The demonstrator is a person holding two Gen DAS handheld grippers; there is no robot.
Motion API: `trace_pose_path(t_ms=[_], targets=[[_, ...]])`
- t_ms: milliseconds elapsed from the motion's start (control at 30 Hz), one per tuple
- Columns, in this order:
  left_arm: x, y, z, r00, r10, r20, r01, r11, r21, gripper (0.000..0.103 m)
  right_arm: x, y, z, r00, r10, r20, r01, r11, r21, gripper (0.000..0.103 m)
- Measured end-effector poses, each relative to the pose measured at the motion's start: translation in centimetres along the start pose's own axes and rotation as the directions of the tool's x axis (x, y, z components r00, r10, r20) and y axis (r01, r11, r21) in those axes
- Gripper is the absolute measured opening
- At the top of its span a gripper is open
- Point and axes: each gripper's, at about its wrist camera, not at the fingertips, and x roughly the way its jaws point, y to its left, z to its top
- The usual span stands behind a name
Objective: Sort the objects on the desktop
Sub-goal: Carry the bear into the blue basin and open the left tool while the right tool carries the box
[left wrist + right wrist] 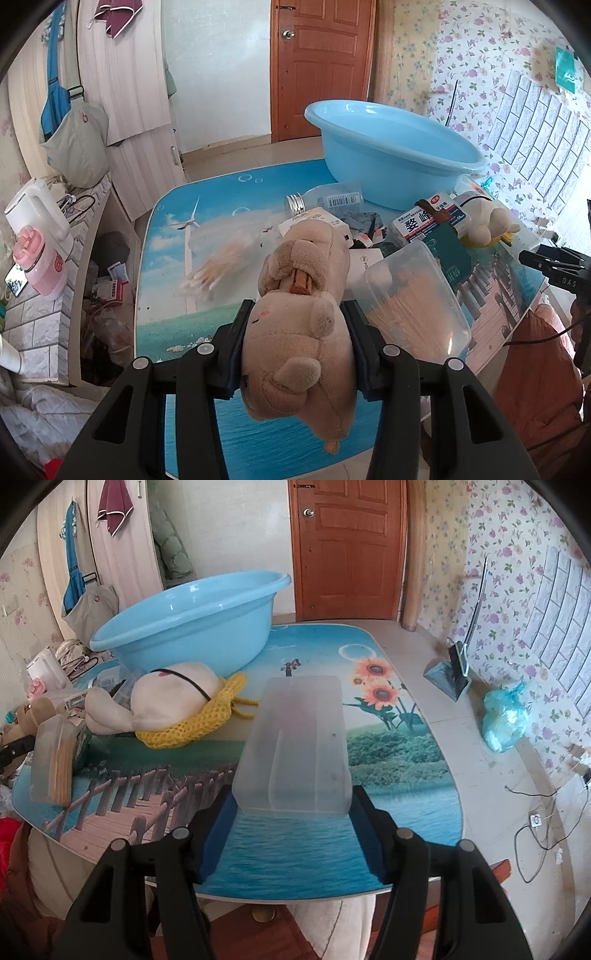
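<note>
The left tongs (295, 343) are clamped on a tan plush bear (299, 332), pads pressed into its soft head so the body hangs forward over the near edge of the surface (221, 206). The right tongs (293, 830) stand about as wide as a frosted plastic box (295, 746) whose near end sits between the blue pads; whether the pads actually press its walls I cannot tell. The bear looks light and squashy, so it should tolerate a firm squeeze, though the limp body will likely swing; the head or torso gives the fullest hold. The box looks light, thin-walled and smooth, so it may flex or slip; gripping across its short width near the end seems sound. Behind lie a blue basin (391, 155), a white plush toy (173, 701) in yellow netting, a clear tub of wooden sticks (417, 299), loose cotton swabs (214, 269) and a bottle (321, 201), all heaped near the basin.
</note>
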Motion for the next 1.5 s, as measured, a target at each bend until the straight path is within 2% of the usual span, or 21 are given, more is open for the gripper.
trace_pose_path(t_ms=[333, 833, 1100, 1333, 1500], targets=[[-0.2, -0.1, 0.3, 1.0, -0.004, 0.009, 0.004, 1.0, 0.006, 0.046, -2.4, 0.2, 1.6, 0.996, -0.074, 0.056, 0.074, 0.997, 0.002, 0.06], [-1.3, -1.5, 5.0, 0.995, -0.038, 0.094, 0.032, 0.998, 0.061, 0.046, -5.7, 0.5, 5.1, 0.981, -0.075, 0.179, 0.074, 0.997, 0.017, 0.06], [-0.6, -3.5, 7.5, 0.992, -0.066, 0.108, 0.056, 0.994, 0.094, 0.046, -7.9, 1.5, 8.3, 0.954, -0.076, 0.289, 0.085, 0.996, -0.019, 0.06], [0.1, -5.6, 10.5, 0.983, -0.118, 0.141, 0.099, 0.986, 0.133, 0.046, -9.7, 3.4, 11.4, 0.923, -0.023, 0.383, 0.049, 0.997, -0.058, 0.06], [1.2, -7.2, 12.3, 0.978, -0.147, 0.145, 0.123, 0.979, 0.163, 0.046, -9.5, 4.9, 13.0, 0.912, 0.025, 0.409, 0.013, 0.996, -0.09, 0.06]])
